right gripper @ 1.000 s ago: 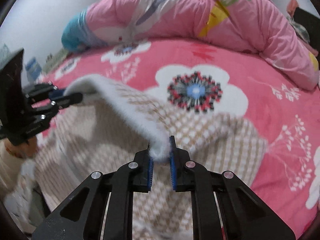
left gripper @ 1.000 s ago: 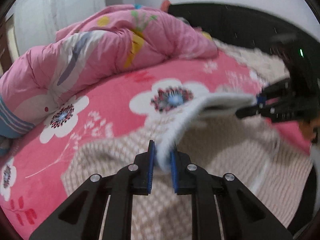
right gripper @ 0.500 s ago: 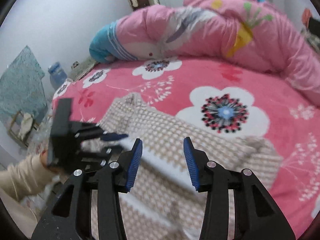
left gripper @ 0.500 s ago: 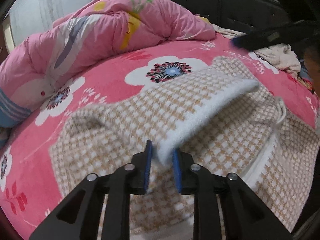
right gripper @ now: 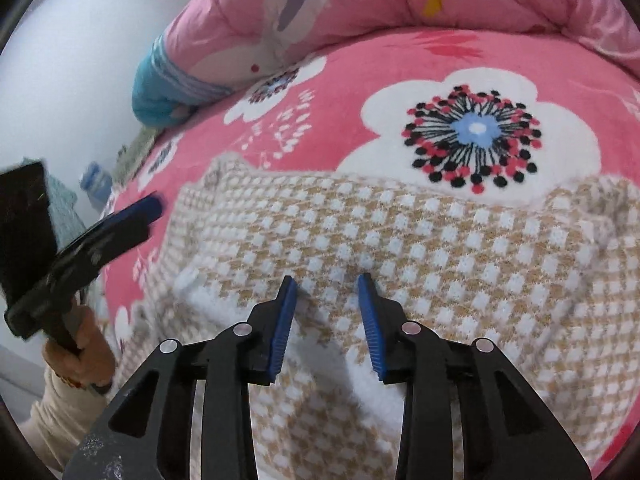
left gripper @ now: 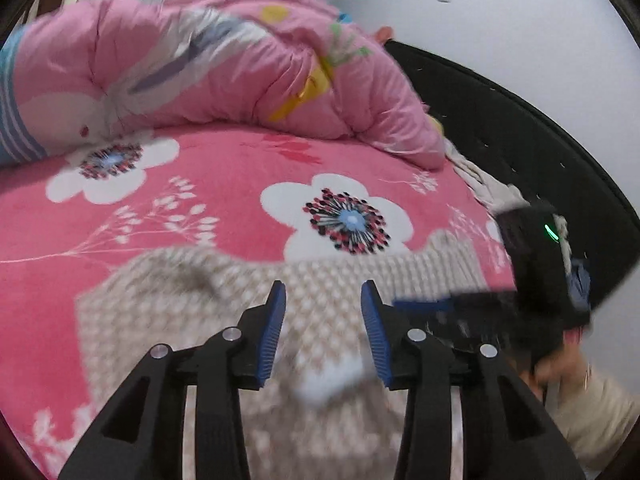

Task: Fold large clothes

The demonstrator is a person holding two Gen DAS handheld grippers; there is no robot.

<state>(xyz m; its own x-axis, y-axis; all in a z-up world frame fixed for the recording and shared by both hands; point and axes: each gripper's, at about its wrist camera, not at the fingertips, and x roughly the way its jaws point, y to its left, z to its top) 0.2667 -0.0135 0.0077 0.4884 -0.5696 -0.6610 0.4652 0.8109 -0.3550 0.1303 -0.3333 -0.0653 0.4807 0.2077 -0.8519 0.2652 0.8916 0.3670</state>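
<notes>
Sweater [right gripper: 400, 240] (flat now) released by both hand-held grippers, left [left gripper: 323, 324] and right [right gripper: 327, 316], jaws apart.

In the left wrist view the sweater [left gripper: 328, 320] under the left gripper [left gripper: 323, 312] is smeared by motion, so its weave and the white patch [left gripper: 332, 376] between the fingers cannot be made out. To that gripper's right, the right gripper [left gripper: 424, 305] is a dark blur. Below the right gripper [right gripper: 326, 300] the sweater [right gripper: 440, 248] runs off the frame's bottom edge.
</notes>
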